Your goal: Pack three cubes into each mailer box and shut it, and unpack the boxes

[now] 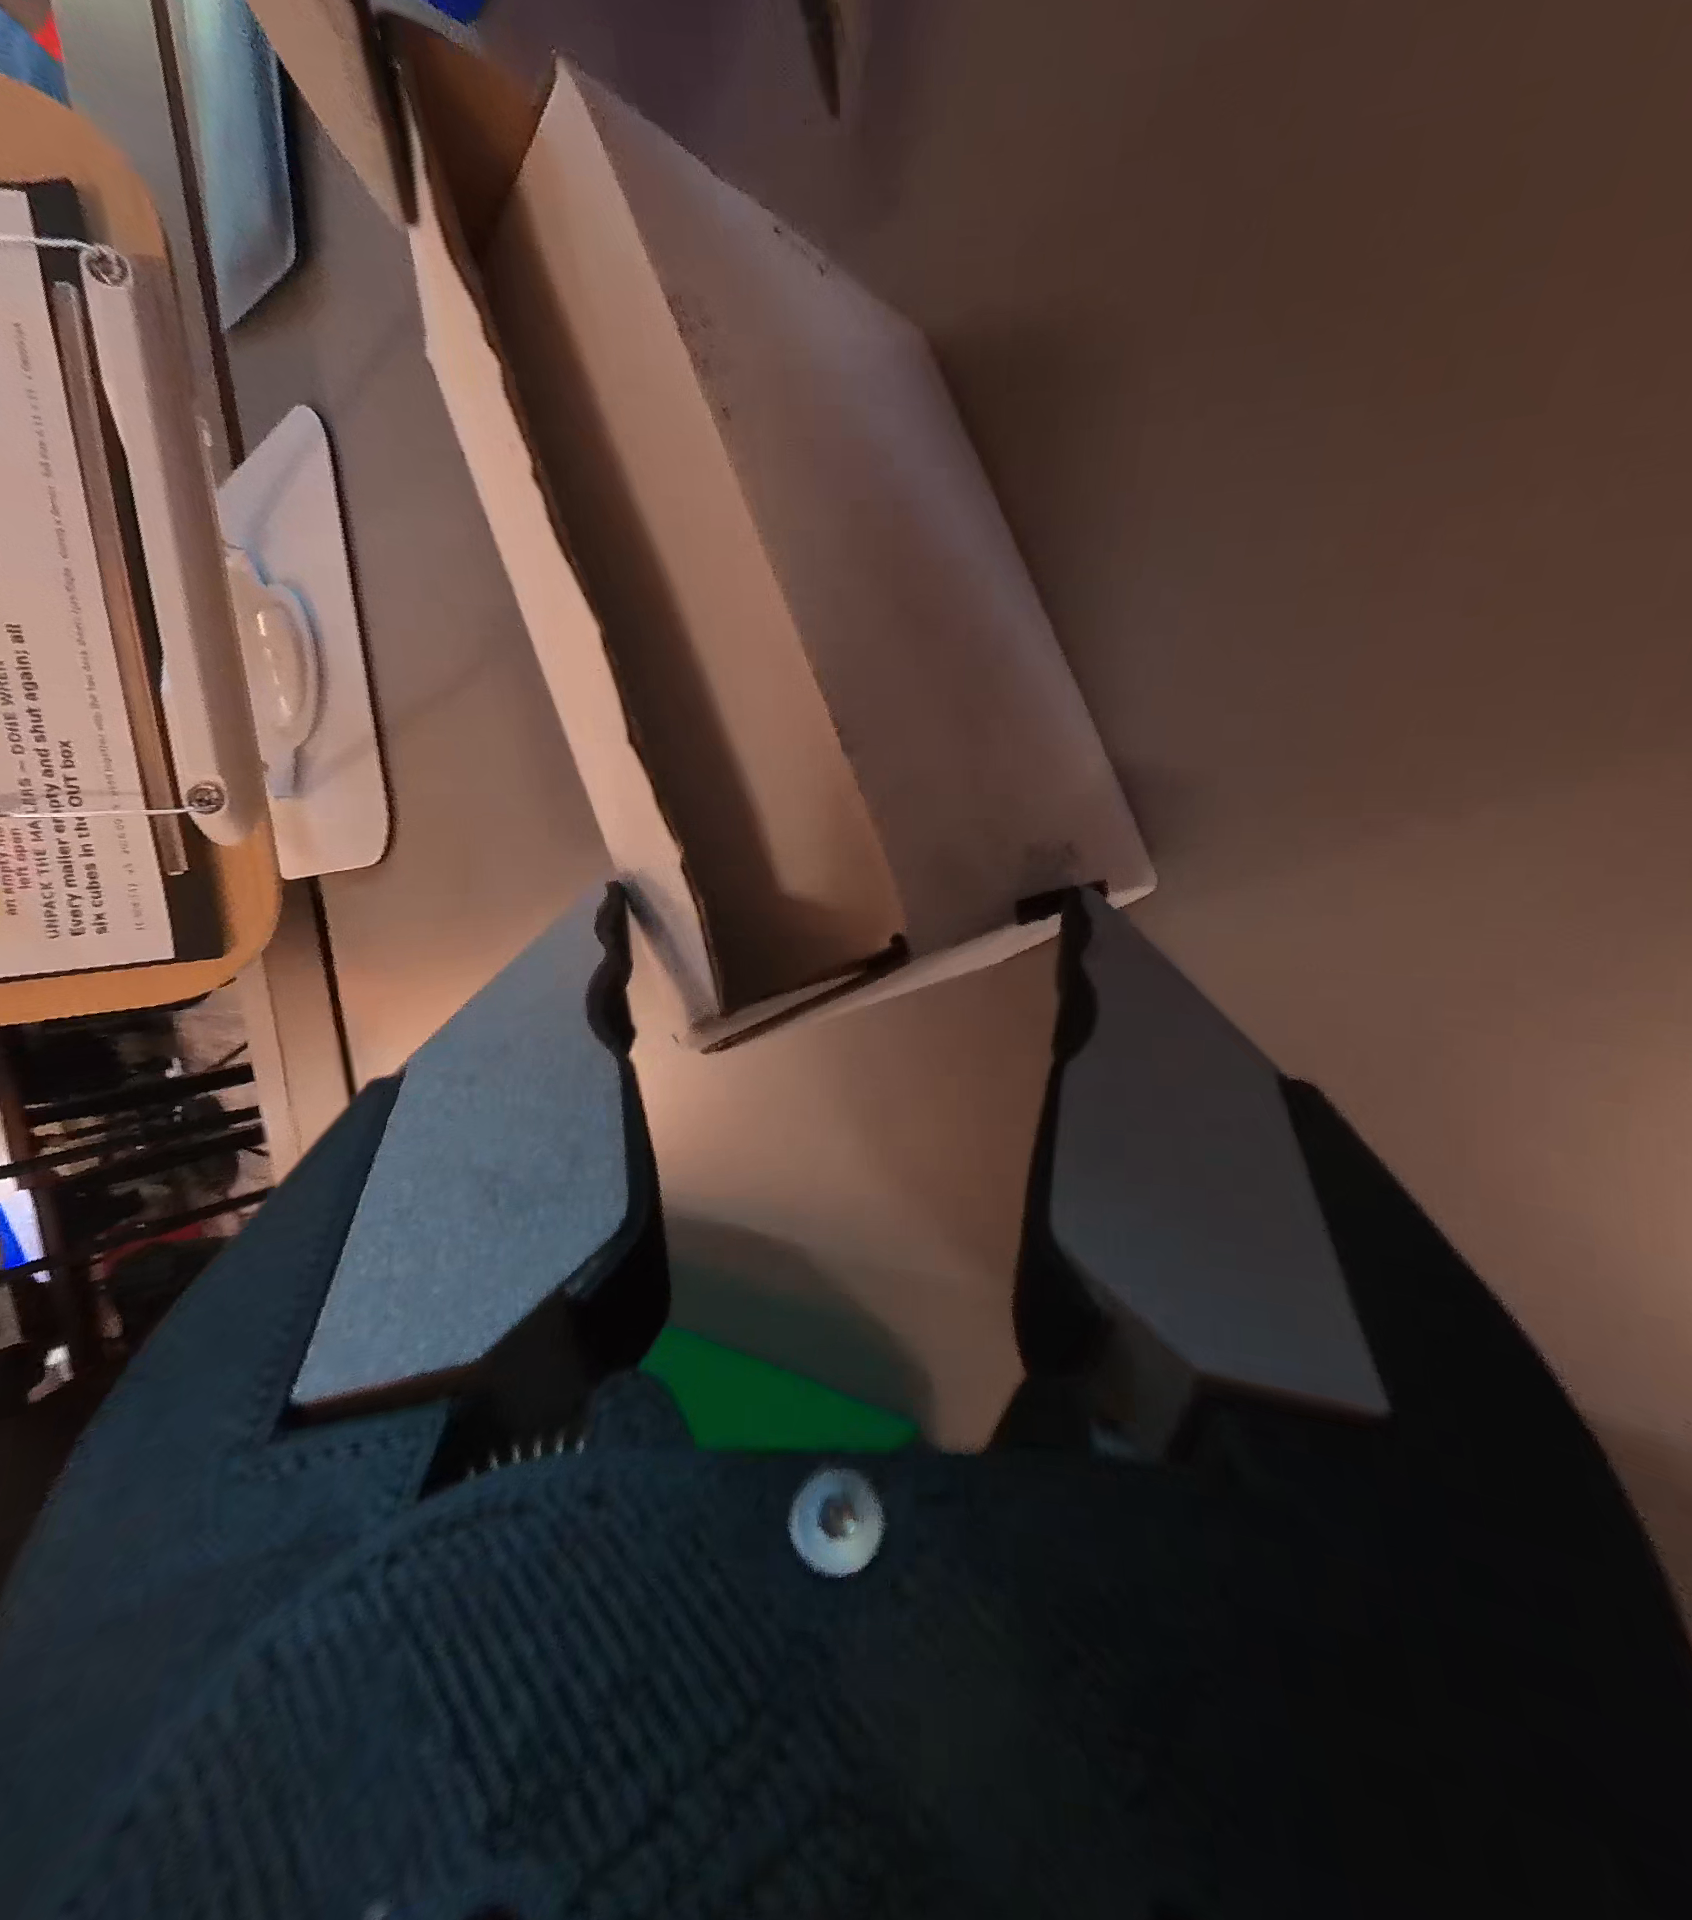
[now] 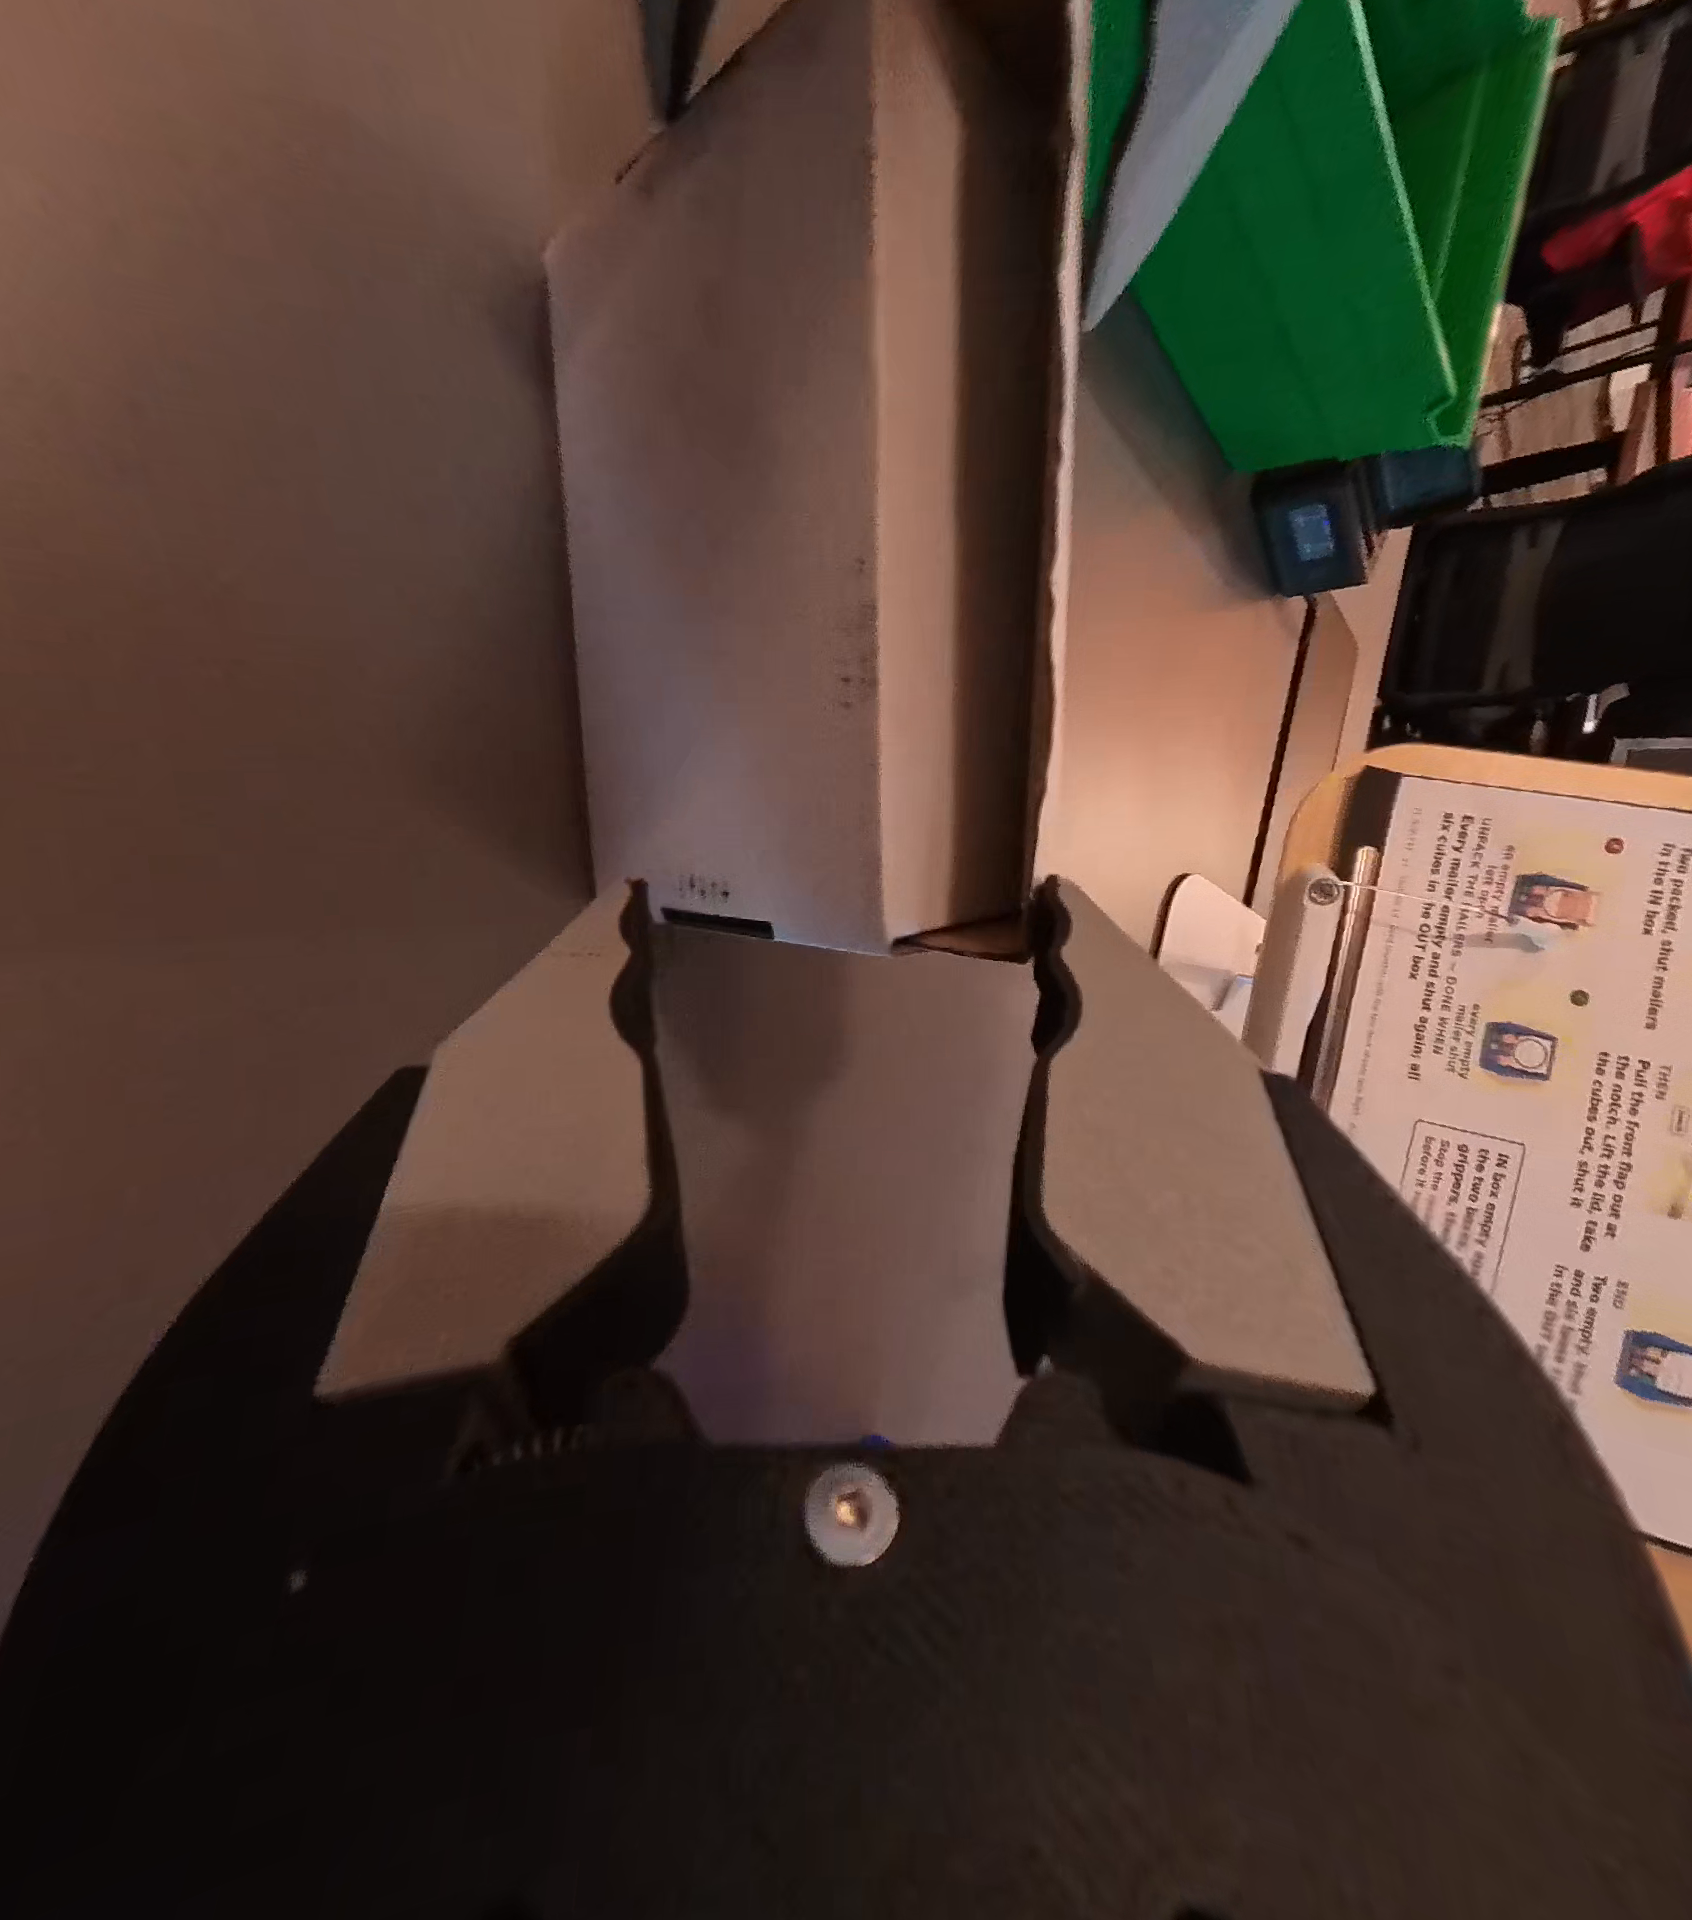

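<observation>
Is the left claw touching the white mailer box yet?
Cannot tell. In the left wrist view the open left claw straddles the mailer box end; both fingertips meet its edges with no visible gap, but blur hides contact.

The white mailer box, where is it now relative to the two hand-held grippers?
In both wrist views the white mailer box lies on the tan table, just ahead of the open left hand-held gripper and the open right hand-held gripper.
</observation>
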Available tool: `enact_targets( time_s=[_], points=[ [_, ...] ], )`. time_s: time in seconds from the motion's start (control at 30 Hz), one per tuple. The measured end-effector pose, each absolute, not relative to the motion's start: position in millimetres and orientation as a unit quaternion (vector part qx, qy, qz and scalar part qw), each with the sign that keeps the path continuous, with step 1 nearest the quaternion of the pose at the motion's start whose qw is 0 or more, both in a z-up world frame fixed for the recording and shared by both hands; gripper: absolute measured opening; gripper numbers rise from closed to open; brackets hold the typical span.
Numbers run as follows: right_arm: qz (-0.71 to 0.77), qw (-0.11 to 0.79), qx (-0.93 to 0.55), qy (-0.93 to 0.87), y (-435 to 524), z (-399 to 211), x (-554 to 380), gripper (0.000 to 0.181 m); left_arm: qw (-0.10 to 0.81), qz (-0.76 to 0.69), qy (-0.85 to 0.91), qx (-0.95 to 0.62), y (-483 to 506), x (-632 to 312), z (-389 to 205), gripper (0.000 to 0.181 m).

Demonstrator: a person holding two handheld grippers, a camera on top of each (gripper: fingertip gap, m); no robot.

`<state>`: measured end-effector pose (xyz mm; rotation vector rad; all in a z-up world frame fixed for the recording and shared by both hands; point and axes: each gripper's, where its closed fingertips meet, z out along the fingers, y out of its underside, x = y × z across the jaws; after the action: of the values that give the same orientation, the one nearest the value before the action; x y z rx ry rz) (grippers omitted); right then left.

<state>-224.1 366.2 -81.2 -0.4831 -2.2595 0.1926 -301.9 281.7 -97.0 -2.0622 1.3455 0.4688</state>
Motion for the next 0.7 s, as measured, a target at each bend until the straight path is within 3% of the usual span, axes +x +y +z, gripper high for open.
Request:
enact_targets(
  time_s=[0.17, 0.33, 0.7],
  points=[
    [0.04, 0.386, -0.183, -0.903, 366.8, -85.6, -221.3, 0.076, 0.376, 0.169, 0.513, -0.753, 273.1, -289.3, -83.1, 0.064],
    [0.047, 0.373, -0.182, -0.909, 361.9, -90.5, -220.6, 0.082, 0.405, 0.153, 0.506, -0.746, 265.8, -285.7, -84.0, 0.064],
    [-0.012, 0.356, -0.173, -0.918, 361.5, -102.9, -214.1, 0.089, 0.347, 0.239, 0.539, -0.729, 263.4, -288.9, -93.3, 0.061]
  ],
)
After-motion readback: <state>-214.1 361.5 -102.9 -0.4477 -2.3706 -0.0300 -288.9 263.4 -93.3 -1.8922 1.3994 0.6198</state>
